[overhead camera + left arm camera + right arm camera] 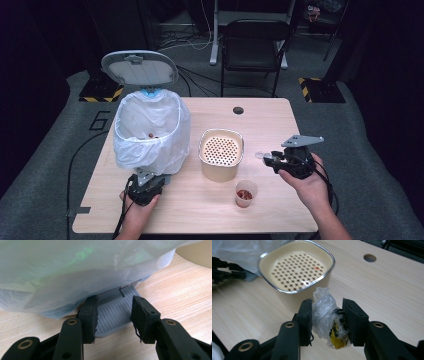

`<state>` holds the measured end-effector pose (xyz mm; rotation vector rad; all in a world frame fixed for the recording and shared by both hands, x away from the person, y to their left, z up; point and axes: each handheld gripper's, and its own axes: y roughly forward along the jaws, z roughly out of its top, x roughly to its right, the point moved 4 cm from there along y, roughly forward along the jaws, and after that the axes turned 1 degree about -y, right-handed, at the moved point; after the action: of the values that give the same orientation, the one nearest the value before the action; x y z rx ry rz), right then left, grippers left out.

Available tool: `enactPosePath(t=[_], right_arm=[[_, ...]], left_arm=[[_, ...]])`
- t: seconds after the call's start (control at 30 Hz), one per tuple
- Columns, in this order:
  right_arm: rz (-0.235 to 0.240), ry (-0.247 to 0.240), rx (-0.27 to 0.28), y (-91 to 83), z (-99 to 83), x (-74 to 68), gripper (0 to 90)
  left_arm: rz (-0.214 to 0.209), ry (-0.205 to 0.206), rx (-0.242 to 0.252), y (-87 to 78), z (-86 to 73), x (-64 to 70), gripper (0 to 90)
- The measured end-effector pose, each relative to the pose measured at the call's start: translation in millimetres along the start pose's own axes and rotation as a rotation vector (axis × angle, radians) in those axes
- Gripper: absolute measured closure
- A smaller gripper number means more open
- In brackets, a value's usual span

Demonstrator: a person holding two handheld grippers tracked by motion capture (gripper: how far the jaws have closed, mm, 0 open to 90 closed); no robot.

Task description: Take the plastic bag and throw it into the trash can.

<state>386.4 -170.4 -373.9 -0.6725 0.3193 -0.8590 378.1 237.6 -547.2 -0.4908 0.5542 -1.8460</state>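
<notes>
The right claw [327, 323] grips a crumpled wrapper [329, 320]; the open bin [150, 127] lies well to its left, beyond the strainer [221, 154]. The left claw [113, 315], open, straddles the bin's pedal [113, 313].

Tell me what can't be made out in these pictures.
- Bin contents: high view, small reddish specks, too small to identify.
- Bin pedal's hinge: left gripper view, covered by the bag liner.
- Crumpled wrapper in the right claw: right gripper view, yellow item inside unreadable.

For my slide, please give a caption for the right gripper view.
Right gripper clamps a crumpled plastic wrapper before the perforated cream container.
</notes>
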Motion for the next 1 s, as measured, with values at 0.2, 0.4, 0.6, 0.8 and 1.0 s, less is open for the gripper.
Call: enactPosePath(t=[0.2,0.4,0.6,0.8,1.0], right_arm=[[0.065,-0.035,0.035,-8.1,32.1,-17.3,61.4],[0.147,-0.08,0.061,-0.5,60.9,-34.8,61.5],[0.211,-0.103,0.079,12.7,80.6,-51.9,61.6],[0.237,-0.133,0.086,22.7,101.4,-66.1,61.7],[0.265,-0.142,0.128,21.9,137.3,-79.2,61.9]], left_arm=[[-0.001,0.001,0.001,0.0,0.0,0.0,56.3],[0.0,0.0,0.001,0.0,-0.1,0.0,56.2],[-0.001,0.001,0.001,0.0,-0.2,-0.1,56.3],[-0.001,0.001,0.001,0.0,-0.1,-0.1,56.3],[0.0,0.0,0.001,0.0,-0.1,-0.1,56.3]])
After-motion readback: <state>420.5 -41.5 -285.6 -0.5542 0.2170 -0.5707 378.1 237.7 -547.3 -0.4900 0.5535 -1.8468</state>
